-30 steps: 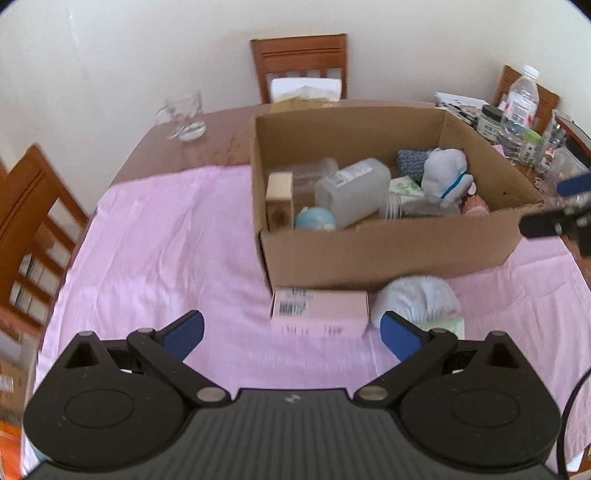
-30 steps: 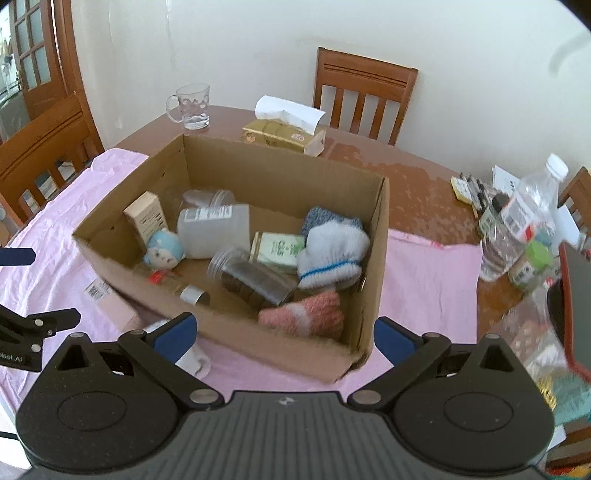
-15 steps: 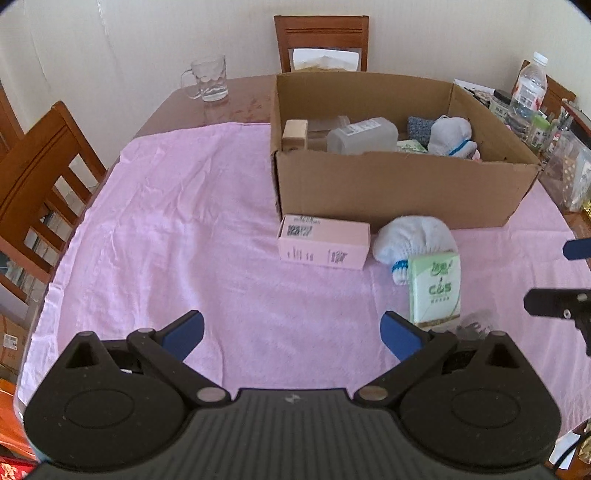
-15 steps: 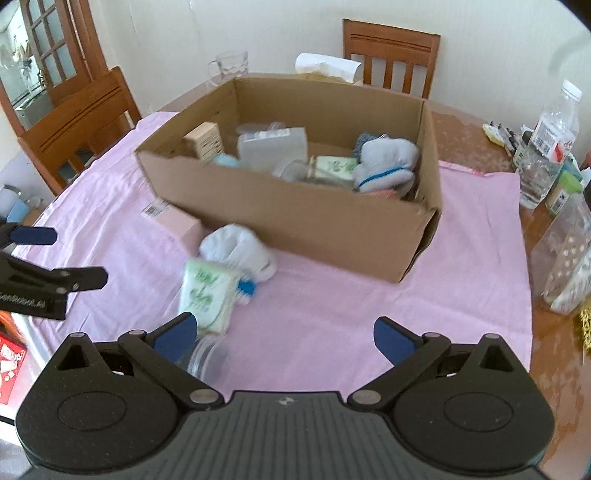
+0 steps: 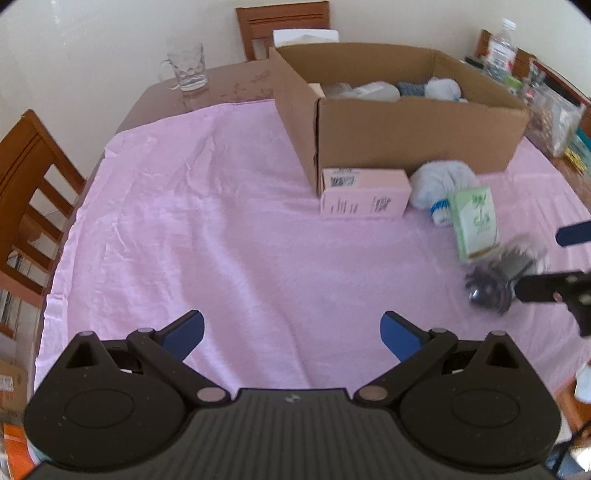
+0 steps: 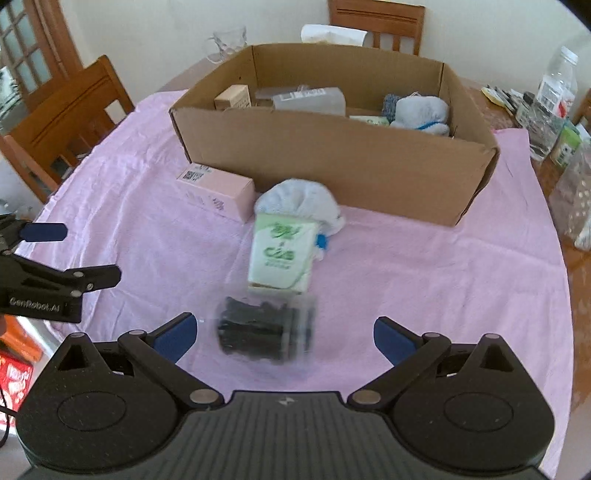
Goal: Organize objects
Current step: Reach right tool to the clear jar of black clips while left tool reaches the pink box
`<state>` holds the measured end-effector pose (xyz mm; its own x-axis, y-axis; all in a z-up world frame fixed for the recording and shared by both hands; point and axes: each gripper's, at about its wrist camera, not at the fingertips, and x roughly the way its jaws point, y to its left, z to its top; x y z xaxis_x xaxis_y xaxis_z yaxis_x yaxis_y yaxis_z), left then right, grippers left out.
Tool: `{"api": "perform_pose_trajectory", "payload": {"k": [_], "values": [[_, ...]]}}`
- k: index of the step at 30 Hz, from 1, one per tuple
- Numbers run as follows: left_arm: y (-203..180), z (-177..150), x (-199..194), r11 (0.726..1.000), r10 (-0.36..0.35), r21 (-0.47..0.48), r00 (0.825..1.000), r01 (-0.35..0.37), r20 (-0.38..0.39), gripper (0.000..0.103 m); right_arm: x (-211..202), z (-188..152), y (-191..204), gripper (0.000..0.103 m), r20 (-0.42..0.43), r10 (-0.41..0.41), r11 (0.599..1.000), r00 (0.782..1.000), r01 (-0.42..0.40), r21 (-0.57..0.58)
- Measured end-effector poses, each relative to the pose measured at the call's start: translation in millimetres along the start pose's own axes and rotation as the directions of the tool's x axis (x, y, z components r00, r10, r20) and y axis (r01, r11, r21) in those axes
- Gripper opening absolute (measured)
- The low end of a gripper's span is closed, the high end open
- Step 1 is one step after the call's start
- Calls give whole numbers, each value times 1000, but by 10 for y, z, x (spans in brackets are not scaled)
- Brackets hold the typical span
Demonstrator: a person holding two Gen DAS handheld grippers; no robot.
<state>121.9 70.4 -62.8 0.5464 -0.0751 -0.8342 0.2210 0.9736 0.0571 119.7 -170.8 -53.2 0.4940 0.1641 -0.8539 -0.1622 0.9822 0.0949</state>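
Note:
A cardboard box (image 6: 332, 162) holds several items on the pink cloth (image 5: 221, 240). In front of it lie a pink carton (image 6: 218, 190), a white sock (image 6: 299, 201), a green-and-white tissue pack (image 6: 282, 254) and a clear jar of dark contents (image 6: 266, 330). My right gripper (image 6: 282, 334) is open and the jar lies on its side between its fingers, blurred. My left gripper (image 5: 293, 330) is open and empty over bare cloth, left of these things. The same carton (image 5: 365, 192), tissue pack (image 5: 474, 223) and jar (image 5: 495, 282) show in the left wrist view.
A glass mug (image 5: 186, 68) stands at the far left of the table. Wooden chairs stand at the left (image 5: 26, 192) and behind (image 6: 376, 22). Bottles and bags (image 6: 554, 99) crowd the right edge. A tissue box (image 6: 332, 35) sits behind the cardboard box.
Both grippers have pulled back from the box and come lower toward the cloth. The jar has come between the right gripper's fingers. Both stay open.

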Motion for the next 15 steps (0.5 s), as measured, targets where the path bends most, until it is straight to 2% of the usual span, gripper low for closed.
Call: {"api": "perform_pose_trajectory", "payload": {"k": [8,15], "values": [[153,-65,126,997,-60,54,998,61,-15,101,296,-55,298,103,-13,-147,988,989,148,50],[88,3,236,995,-81,63,996,82,-28,101,390,-85,209,103,-28,-199,976,980,200,87]]}}
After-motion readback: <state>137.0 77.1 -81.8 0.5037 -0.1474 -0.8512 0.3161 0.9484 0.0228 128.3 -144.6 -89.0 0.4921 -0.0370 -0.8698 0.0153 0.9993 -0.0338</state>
